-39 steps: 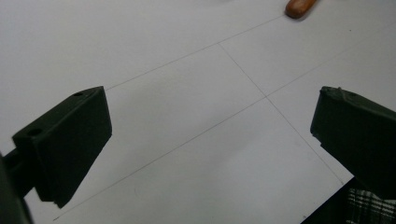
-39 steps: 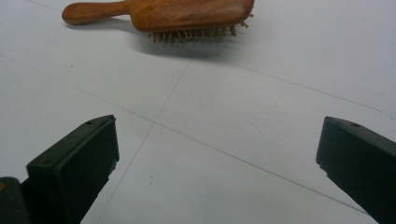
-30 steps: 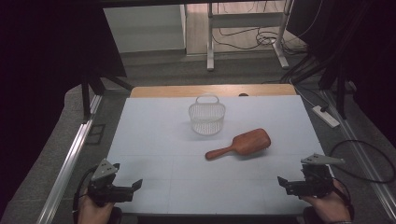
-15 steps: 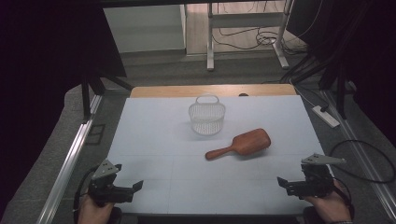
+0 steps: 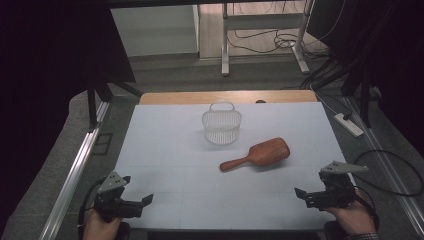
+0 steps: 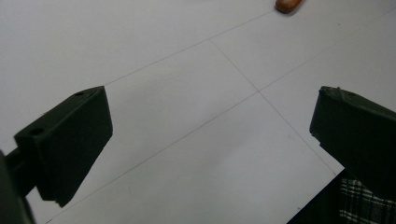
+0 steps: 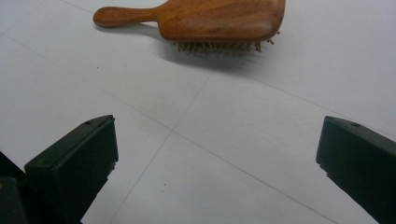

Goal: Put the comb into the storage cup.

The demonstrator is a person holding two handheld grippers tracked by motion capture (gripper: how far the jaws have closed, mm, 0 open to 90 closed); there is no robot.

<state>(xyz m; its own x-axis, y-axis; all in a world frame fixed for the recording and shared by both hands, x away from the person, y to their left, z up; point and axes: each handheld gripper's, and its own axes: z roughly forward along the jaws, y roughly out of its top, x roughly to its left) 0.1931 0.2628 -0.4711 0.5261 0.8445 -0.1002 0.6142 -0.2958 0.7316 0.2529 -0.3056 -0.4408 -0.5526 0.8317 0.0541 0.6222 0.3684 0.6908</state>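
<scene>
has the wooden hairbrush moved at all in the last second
No. The wooden hairbrush lies just right of and nearer than the white basket, same as before.

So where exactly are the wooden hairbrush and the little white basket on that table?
Brown wooden hairbrush [image 5: 264, 153]: high view, on the flat back of its head.
Brown wooden hairbrush [image 7: 219, 17]: right gripper view, on the head's back, bristles facing down.
Small white plastic basket [image 5: 221, 128]: high view, on its slatted front wall.

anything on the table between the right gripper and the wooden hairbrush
Nothing visible. Bare white table lies between the open right gripper and the wooden hairbrush, which rests bristles down. The white basket sits beyond the brush, off that path.
</scene>
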